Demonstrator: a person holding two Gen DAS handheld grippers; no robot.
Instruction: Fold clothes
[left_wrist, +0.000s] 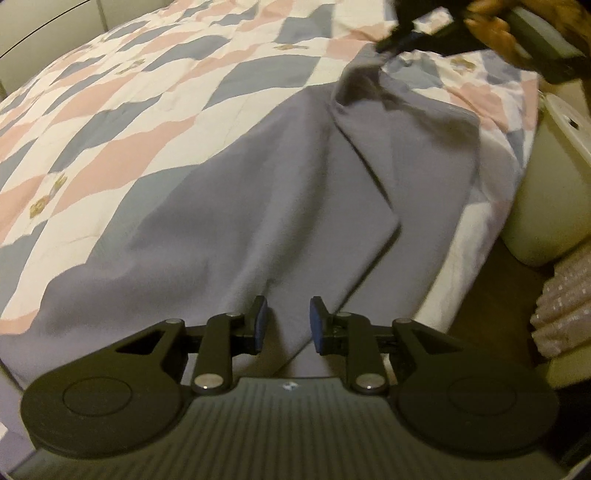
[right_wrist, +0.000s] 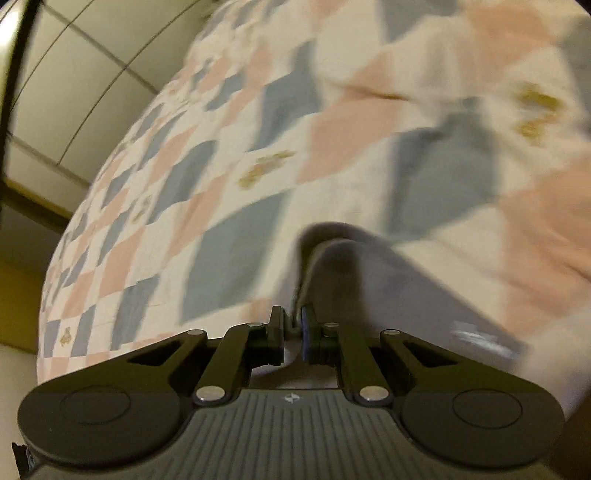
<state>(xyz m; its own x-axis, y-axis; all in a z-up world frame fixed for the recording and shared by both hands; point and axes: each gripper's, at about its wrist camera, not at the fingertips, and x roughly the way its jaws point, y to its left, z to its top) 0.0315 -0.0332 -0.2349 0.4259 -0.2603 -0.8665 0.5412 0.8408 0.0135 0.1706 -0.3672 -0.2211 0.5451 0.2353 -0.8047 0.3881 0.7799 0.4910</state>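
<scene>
No readable words or numbers are showing anywhere. A small pale emblem is sitting on the ribbed housing of the left gripper (left_wrist: 286, 323), and a similar one on the right gripper (right_wrist: 293, 325); neither is spelling anything out, both too small to read.

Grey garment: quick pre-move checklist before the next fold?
1. Right gripper clamped on the grey garment: ok, cloth sits between its fingers.
2. Left gripper holding cloth: not ok, fingers open, nothing between them.
3. Garment lying flat: not ok, the far end is lifted and bunched.
4. Garment fully on the quilt: not ok, the near edge reaches the bed's side.
5. Image sharpness in the right wrist view: not ok, blurred.
</scene>
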